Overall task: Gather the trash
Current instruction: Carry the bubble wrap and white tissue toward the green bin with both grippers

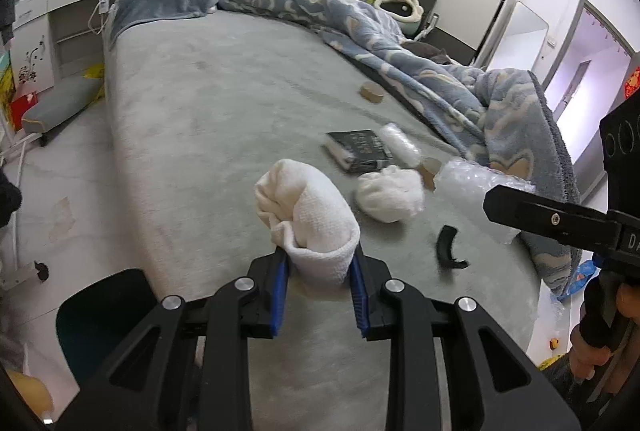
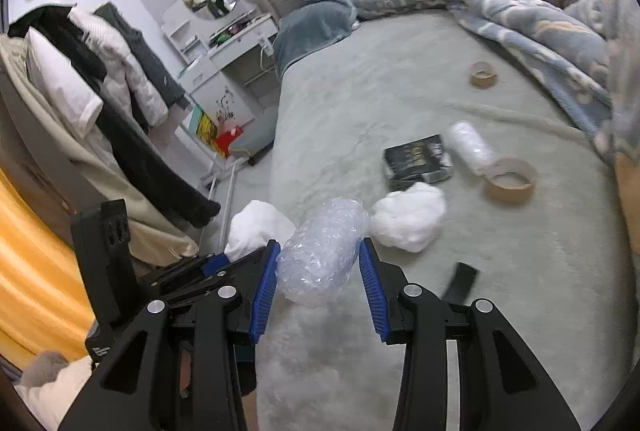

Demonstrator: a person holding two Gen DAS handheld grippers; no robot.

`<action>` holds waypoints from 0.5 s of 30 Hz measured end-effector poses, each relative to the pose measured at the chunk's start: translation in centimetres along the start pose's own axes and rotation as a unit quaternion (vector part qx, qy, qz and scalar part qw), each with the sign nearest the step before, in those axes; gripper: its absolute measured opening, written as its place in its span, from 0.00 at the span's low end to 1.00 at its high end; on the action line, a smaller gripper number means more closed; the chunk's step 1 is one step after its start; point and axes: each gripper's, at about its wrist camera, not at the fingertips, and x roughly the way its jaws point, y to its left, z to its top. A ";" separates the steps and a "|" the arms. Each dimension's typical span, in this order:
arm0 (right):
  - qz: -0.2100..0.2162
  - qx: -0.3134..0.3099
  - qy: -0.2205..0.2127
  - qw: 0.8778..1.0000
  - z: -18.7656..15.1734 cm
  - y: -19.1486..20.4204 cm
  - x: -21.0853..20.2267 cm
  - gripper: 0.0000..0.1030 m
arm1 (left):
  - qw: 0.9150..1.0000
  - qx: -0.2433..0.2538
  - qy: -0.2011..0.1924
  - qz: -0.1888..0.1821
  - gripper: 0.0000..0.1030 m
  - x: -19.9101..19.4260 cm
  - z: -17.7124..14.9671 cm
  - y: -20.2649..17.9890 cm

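Above the bed, my left gripper pinches a white paper wad, my right gripper pinches bubble wrap; that slippery bundle could slide free.

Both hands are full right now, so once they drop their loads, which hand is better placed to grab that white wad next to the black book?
Probably right. Its fingers, shut on bubble wrap, sit beside the white wad.
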 end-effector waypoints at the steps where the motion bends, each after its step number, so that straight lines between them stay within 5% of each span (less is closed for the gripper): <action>1: 0.002 -0.004 0.004 1.000 0.1 0.6 0.6 0.40 | 1.000 -0.007 0.004 0.004 0.29 -0.2 -0.2 0.9; 15: 0.032 -0.050 0.058 0.997 0.2 6.6 7.7 0.40 | 0.995 -0.063 0.043 0.067 0.29 -1.3 -2.2 9.3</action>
